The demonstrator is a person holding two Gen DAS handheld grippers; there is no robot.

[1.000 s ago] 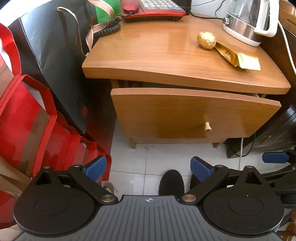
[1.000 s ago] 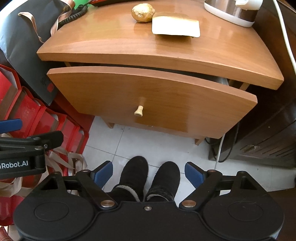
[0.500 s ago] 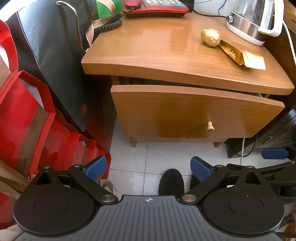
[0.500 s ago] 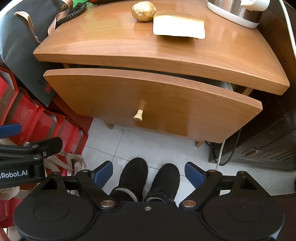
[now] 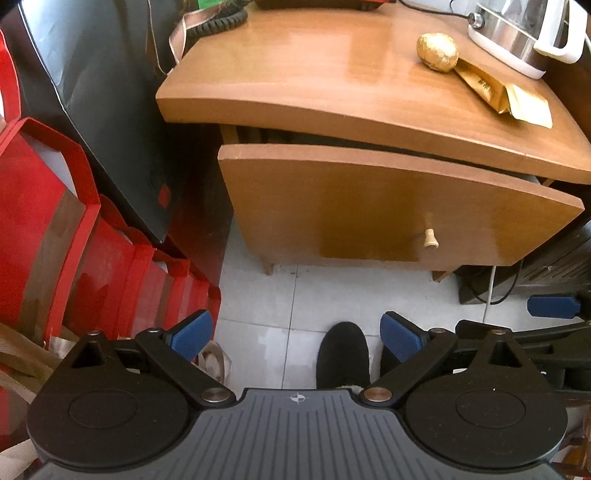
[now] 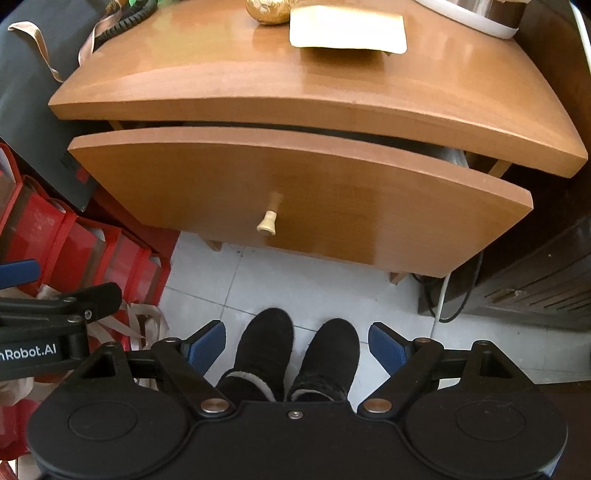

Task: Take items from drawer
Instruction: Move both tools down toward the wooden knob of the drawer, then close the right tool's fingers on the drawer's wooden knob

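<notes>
A wooden nightstand's drawer [image 5: 369,206] [image 6: 295,192] is pulled out a little, showing only a dark gap under the top; its contents are hidden. A small pale knob [image 5: 429,238] [image 6: 266,223] sticks out of the drawer front. On the top lie a gold foil ball [image 5: 437,51] [image 6: 267,10] and a gold packet [image 5: 495,90] [image 6: 347,31]. My left gripper [image 5: 295,334] hangs open over the floor, well short of the drawer. My right gripper [image 6: 297,345] is also open, low in front of the knob, holding nothing.
Red bags [image 5: 55,229] [image 6: 55,236] and a black bag [image 5: 96,92] crowd the left side. A kettle [image 5: 517,33] and a phone cord [image 5: 218,20] sit at the back of the top. The person's black boots [image 6: 295,350] stand on white tiles [image 5: 332,291]. Dark furniture [image 6: 546,266] flanks the right.
Both cameras have moved closer to the nightstand and slightly higher over it. The drawer looks pulled out the same amount; both grippers stay open.
</notes>
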